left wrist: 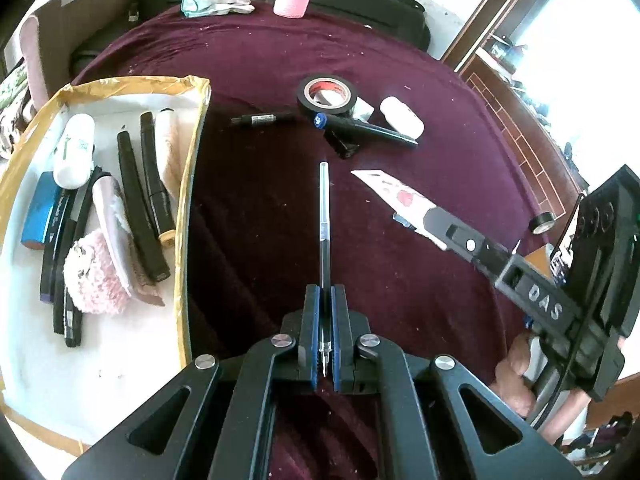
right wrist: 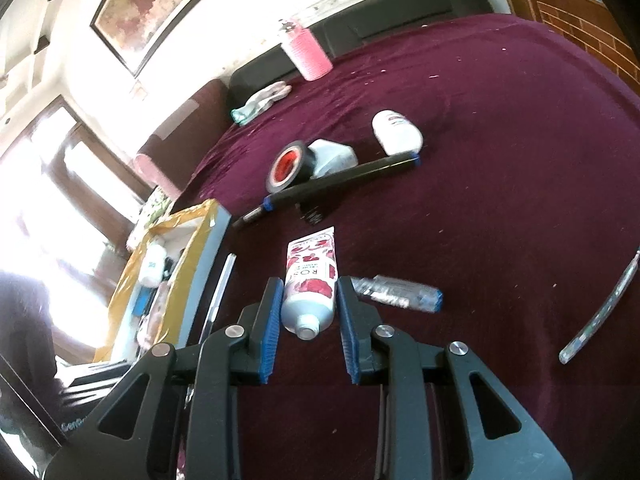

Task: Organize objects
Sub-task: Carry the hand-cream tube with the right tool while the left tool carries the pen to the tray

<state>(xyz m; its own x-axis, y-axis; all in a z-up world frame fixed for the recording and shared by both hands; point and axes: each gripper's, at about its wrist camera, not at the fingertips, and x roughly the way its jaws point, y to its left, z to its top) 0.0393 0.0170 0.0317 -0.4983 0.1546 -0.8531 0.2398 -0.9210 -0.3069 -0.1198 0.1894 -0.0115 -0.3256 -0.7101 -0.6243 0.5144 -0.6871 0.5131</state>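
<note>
i see my left gripper [left wrist: 325,300] pinching a clear pen refill [left wrist: 323,216] between its blue pads. the refill's long axis runs straight ahead along the fingers: writing tip back inside the jaws, open end pointing away toward the black tape roll [left wrist: 327,94]. it sits just right of the yellow-edged box [left wrist: 192,168].

my right gripper [right wrist: 308,300] is spread, one pad on each side of a rose-print tube [right wrist: 310,280]. the tube lies on the maroon cloth [right wrist: 500,160], right of the box [right wrist: 208,256], cap toward the camera, flat crimped end pointing away.
</note>
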